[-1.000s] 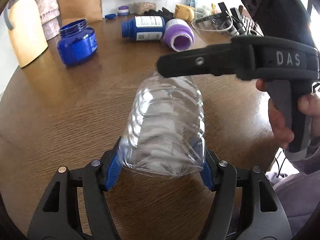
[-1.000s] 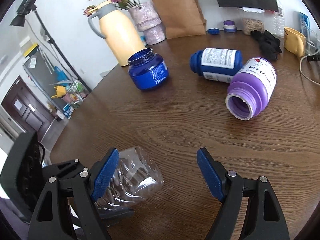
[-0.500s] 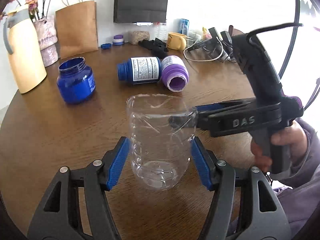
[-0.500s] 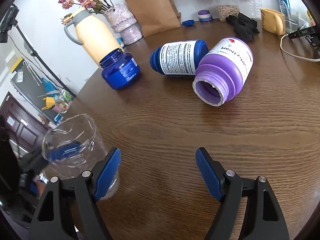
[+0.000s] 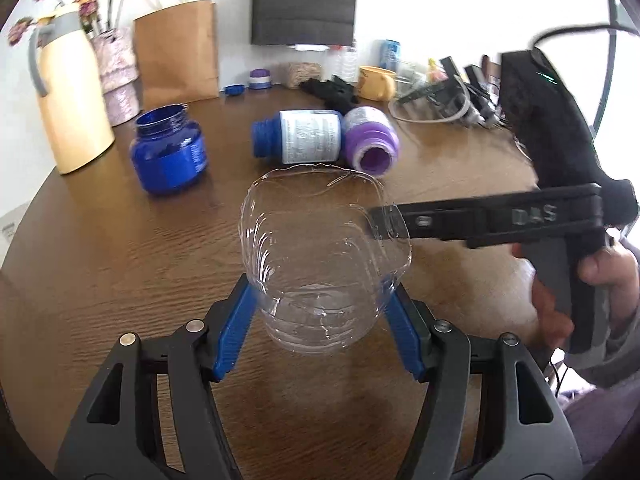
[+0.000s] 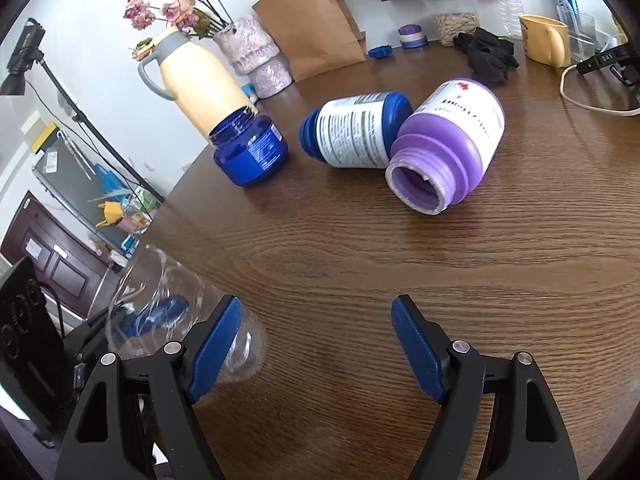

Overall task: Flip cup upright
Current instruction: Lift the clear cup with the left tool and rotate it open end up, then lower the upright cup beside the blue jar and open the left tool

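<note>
A clear plastic cup (image 5: 320, 264), cut from a bottle, stands mouth up between the blue pads of my left gripper (image 5: 320, 316), which is shut on its lower part, at or just above the brown table (image 5: 100, 260). In the right wrist view the cup (image 6: 176, 312) sits at the left, tilted in the picture. My right gripper (image 6: 316, 344) is open and empty, just right of the cup. Its black body (image 5: 500, 220) reaches in from the right and one tip meets the cup's rim.
An open blue jar (image 5: 168, 152) stands upright at the back left. A blue-and-white bottle (image 5: 300, 136) and a purple jar (image 5: 372, 144) lie on their sides behind the cup. A yellow jug (image 5: 68, 100), paper bag (image 5: 176, 56) and cables (image 5: 440, 100) line the far edge.
The cup went from lying on its side to standing mouth up in my left gripper. My right gripper stayed open and shifted right of the cup.
</note>
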A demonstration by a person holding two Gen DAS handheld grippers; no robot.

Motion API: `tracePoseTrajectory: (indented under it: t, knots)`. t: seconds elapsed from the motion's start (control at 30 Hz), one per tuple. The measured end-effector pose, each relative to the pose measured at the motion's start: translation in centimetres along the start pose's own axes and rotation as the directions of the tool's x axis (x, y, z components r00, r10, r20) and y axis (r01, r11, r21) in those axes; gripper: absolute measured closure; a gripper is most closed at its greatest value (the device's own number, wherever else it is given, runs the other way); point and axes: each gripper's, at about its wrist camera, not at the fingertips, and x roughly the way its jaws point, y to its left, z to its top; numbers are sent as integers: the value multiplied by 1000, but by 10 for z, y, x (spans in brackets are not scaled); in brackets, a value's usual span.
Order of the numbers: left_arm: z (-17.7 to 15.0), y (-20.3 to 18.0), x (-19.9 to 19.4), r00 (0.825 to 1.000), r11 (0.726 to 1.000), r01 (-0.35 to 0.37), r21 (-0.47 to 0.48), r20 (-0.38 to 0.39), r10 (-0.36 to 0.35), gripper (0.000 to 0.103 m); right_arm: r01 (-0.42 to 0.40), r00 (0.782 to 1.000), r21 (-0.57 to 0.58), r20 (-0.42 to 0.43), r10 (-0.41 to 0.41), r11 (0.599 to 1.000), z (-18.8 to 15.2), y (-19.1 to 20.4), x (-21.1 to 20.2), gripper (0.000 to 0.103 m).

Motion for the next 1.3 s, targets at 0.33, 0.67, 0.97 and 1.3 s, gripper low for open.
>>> tracePoseTrajectory:
  t: [0.33, 0.67, 0.97, 1.3]
  knots:
    - [10, 43, 3, 990, 981, -142, -131, 0, 143, 45, -12, 1000, -50, 11, 13, 999, 9, 15, -2, 22]
    - [68, 144, 28, 956, 928, -282, -242, 14, 294, 45, 8, 1000, -123, -5, -8, 992, 37, 41, 21, 21]
    - [80, 191, 69, 934, 889, -353, -291, -51, 353, 45, 34, 999, -138, -10, -36, 990, 48, 50, 34, 21]
    - [75, 183, 72, 935, 907, -350, -235, -28, 354, 43, 52, 999, -122, 2, -52, 991, 44, 50, 27, 21]
